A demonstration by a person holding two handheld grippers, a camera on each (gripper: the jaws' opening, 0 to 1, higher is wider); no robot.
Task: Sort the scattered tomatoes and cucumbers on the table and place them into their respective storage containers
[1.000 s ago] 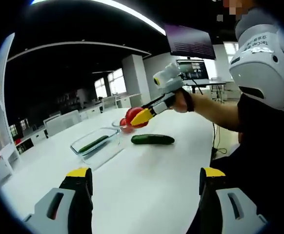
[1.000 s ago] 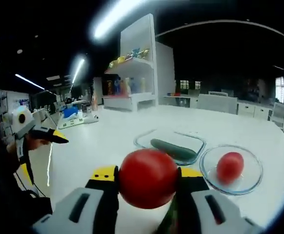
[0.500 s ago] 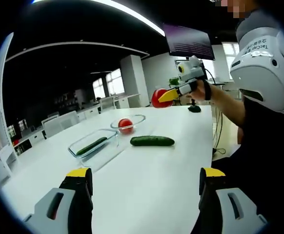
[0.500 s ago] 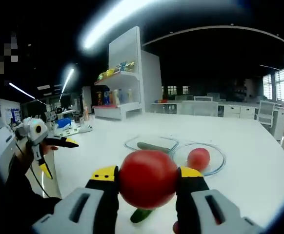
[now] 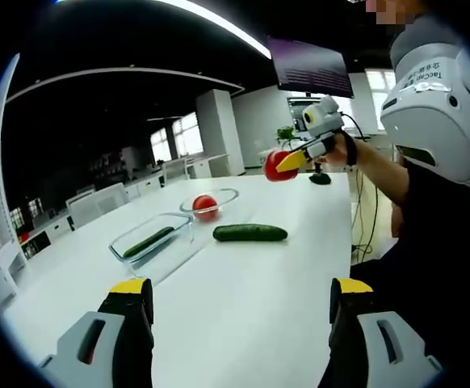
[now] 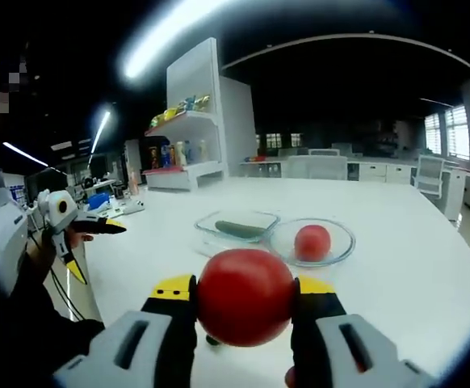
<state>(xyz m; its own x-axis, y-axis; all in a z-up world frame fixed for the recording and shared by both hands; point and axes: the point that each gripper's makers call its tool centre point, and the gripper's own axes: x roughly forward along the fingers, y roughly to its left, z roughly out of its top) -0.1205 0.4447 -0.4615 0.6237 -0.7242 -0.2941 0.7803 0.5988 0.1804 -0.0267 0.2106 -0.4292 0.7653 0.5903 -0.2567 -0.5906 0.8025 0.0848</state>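
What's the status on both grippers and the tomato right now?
Right gripper shut on tomato, held above the table. Left gripper open, nothing between its fingers. Round bowl holds one tomato; cucumber loose on table. Path looks unobstructed.

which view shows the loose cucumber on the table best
The left gripper view. There the loose cucumber lies whole and unobstructed on the white table, beside the rectangular glass container. In the right gripper view only a dark sliver of it peeks out under the held tomato.
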